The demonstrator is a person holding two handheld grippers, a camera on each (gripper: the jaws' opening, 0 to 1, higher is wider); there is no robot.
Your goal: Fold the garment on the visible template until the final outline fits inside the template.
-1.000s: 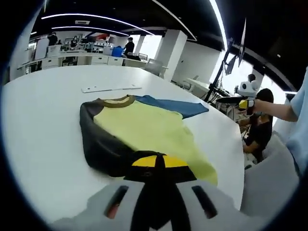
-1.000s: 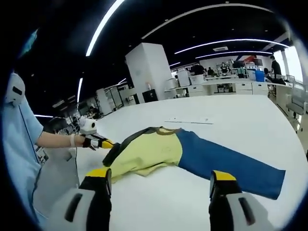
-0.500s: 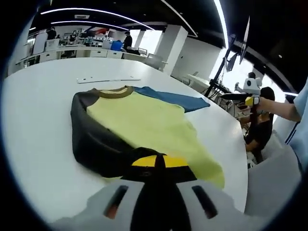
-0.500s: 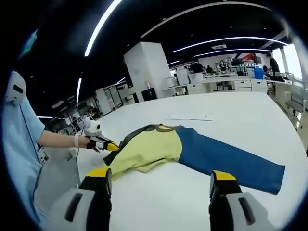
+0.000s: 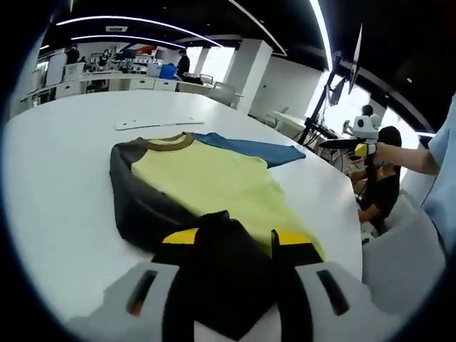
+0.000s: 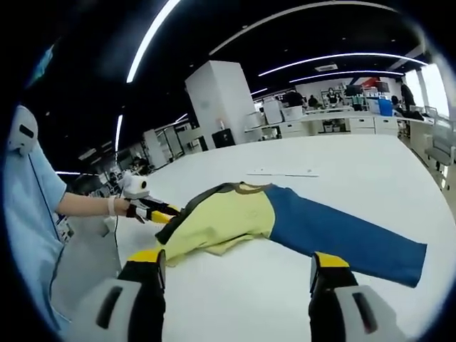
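A garment lies flat on the white table (image 5: 57, 178): yellow body (image 5: 214, 182), olive collar (image 5: 167, 142), black sleeve (image 5: 135, 203) folded in along one side, blue sleeve (image 5: 249, 148) stretched out. My left gripper (image 5: 236, 239) stands open at the black sleeve's end, and black cloth lies loose between its parted jaws. In the right gripper view the yellow body (image 6: 228, 217) and the blue sleeve (image 6: 342, 235) lie ahead, with the left gripper (image 6: 153, 211) at the garment's far-left end. My right gripper (image 6: 237, 260) hangs open above bare table, apart from the cloth.
A thin white strip (image 5: 158, 123) lies on the table beyond the collar, also visible as the strip (image 6: 281, 173). The table's curved edge (image 5: 353, 235) runs close to the garment. A seated person (image 5: 381, 178) is past that edge. Office desks stand far behind.
My left gripper's jaws have parted; they were shut on the black sleeve's end. The right gripper stays open and has hardly moved.
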